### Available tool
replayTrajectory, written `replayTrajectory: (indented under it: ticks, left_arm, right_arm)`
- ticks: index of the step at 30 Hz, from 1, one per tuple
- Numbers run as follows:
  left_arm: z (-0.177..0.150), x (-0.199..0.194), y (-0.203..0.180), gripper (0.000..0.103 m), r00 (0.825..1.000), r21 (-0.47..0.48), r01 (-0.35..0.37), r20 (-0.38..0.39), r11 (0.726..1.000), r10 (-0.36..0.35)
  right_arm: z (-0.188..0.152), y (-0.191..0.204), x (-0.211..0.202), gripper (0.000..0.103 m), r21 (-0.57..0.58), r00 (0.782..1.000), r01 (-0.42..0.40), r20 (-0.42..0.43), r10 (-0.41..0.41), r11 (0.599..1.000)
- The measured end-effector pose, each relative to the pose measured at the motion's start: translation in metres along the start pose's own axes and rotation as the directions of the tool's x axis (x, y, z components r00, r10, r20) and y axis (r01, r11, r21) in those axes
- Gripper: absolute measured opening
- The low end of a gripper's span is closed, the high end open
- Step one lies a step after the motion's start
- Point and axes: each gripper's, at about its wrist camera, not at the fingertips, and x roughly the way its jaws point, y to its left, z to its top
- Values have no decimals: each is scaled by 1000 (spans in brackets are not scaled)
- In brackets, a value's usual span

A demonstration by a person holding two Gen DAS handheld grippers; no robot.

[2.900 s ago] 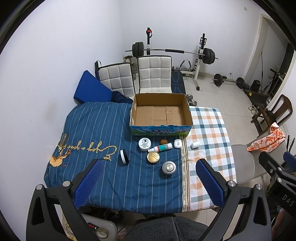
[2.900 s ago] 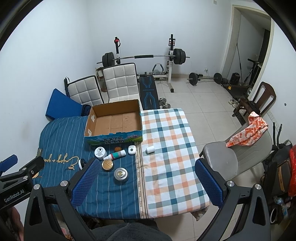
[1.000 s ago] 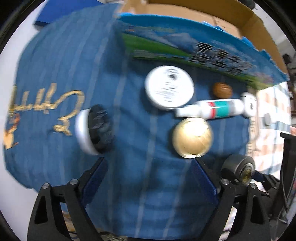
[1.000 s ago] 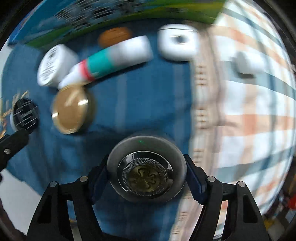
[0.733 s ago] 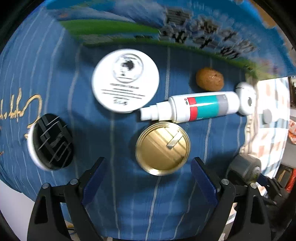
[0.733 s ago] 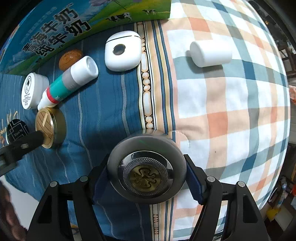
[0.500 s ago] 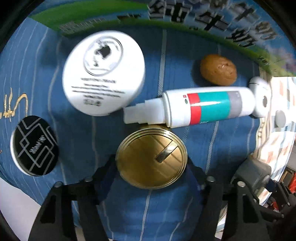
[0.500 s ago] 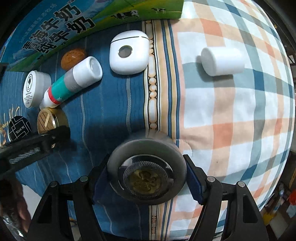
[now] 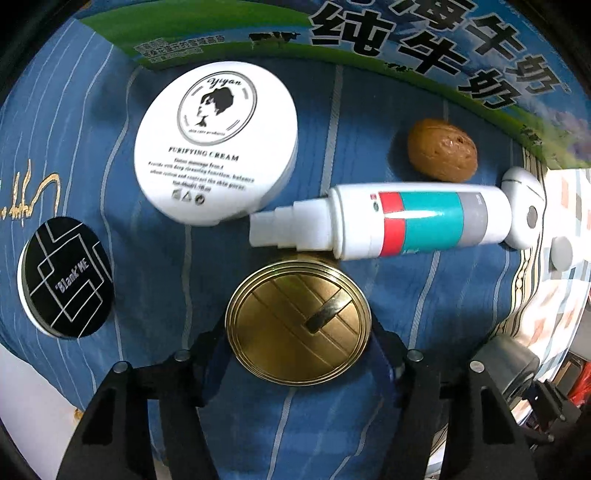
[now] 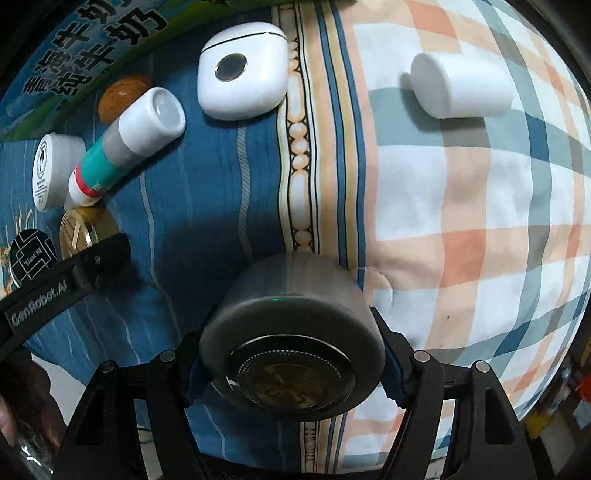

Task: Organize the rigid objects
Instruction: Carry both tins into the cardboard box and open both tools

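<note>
In the left wrist view my left gripper (image 9: 297, 345) is shut on a round gold tin (image 9: 297, 321) on the blue striped cloth. Beyond it lie a white cream jar (image 9: 216, 142), a white spray bottle with red and teal bands (image 9: 399, 221), a brown nut (image 9: 442, 149) and a black-lidded jar (image 9: 64, 277). In the right wrist view my right gripper (image 10: 290, 360) is shut on a grey round tin (image 10: 291, 332), tilted up off the cloth. The gold tin also shows there (image 10: 79, 230), held by the left gripper.
The printed side of the cardboard box (image 9: 369, 33) runs along the top. A white earbud case (image 10: 242, 64) and a small white cylinder (image 10: 461, 85) lie on the bed. The plaid cloth (image 10: 480, 221) covers the right part.
Both grippers came down from high above the bed. The left closed onto the gold tin. The right, closed on the grey tin, has tipped it up.
</note>
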Motion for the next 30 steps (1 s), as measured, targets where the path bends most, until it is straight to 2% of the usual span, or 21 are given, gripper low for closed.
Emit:
replayTrajectory:
  ticks: [4, 7, 10, 12, 13, 16, 25, 30]
  left_arm:
    - [-20, 3, -1, 63, 1000, 48, -21, 9, 999, 21]
    - [-26, 1, 0, 62, 1000, 45, -16, 20, 999, 15]
    - [-30, -6, 2, 62, 1000, 56, -11, 23, 998, 10]
    - [-32, -15, 5, 62, 999, 68, -11, 38, 998, 9]
    - [-32, -19, 6, 62, 999, 71, -11, 44, 997, 8]
    - [-39, -32, 9, 62, 998, 77, 4, 57, 997, -8]
    - [-54, -105, 8, 62, 989, 120, 34, 140, 992, -51]
    - [-56, -170, 9, 62, 970, 146, 78, 216, 986, -108]
  right_arm:
    - [-3, 3, 4, 75, -12, 999, 49, 9, -49, 999]
    - [-5, 17, 11, 74, -28, 996, 92, 27, -91, 995]
    - [-24, 27, 5, 73, -23, 995, 96, 31, -95, 995]
    - [-28, 32, 6, 73, -22, 995, 96, 29, -95, 995]
    - [-27, 29, 19, 73, -22, 995, 94, 32, -93, 995]
    - [-32, 36, 15, 73, -33, 995, 92, 45, -91, 995]
    - [-45, 46, -36, 73, -60, 995, 30, 99, -24, 998]
    - [-52, 57, -84, 73, -98, 987, -11, 159, 26, 995]
